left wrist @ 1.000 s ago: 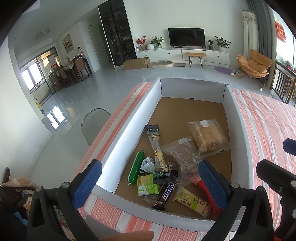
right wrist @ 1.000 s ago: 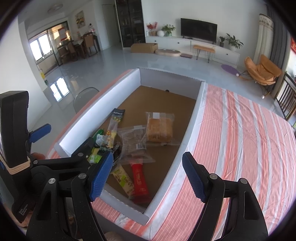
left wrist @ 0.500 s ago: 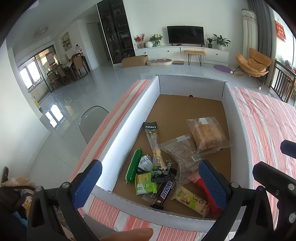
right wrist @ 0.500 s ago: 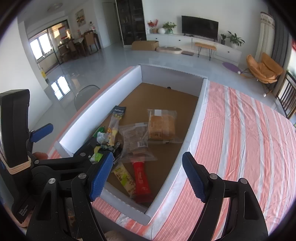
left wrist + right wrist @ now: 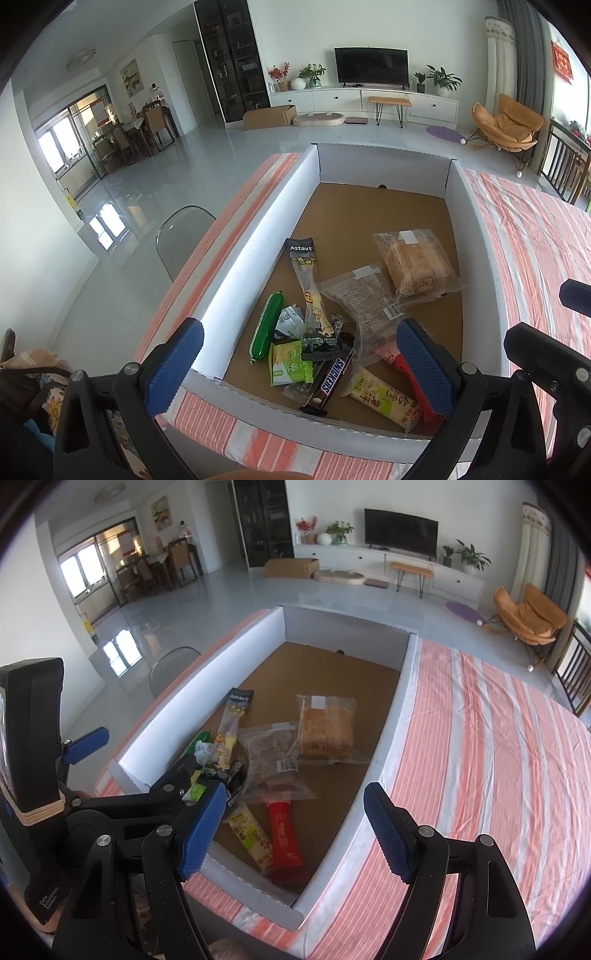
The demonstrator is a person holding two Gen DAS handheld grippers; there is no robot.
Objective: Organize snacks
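Both grippers, left (image 5: 300, 363) and right (image 5: 293, 829), hover with jaws apart, gripping nothing. Snacks (Snickers bar (image 5: 328, 376), green sausage (image 5: 265, 326), bread packet (image 5: 415, 266)) lie clustered in the white-walled box (image 5: 255, 243) on the striped bench (image 5: 480, 757).

Left tongs (image 5: 297, 363): blue-padded fingers spread wide, nothing between them, pointing toward 12 o'clock. Right tongs (image 5: 293, 832): fingers likewise wide apart, empty, aimed toward 12 o'clock. Left tongs sit at 9 o'clock in the right wrist view.
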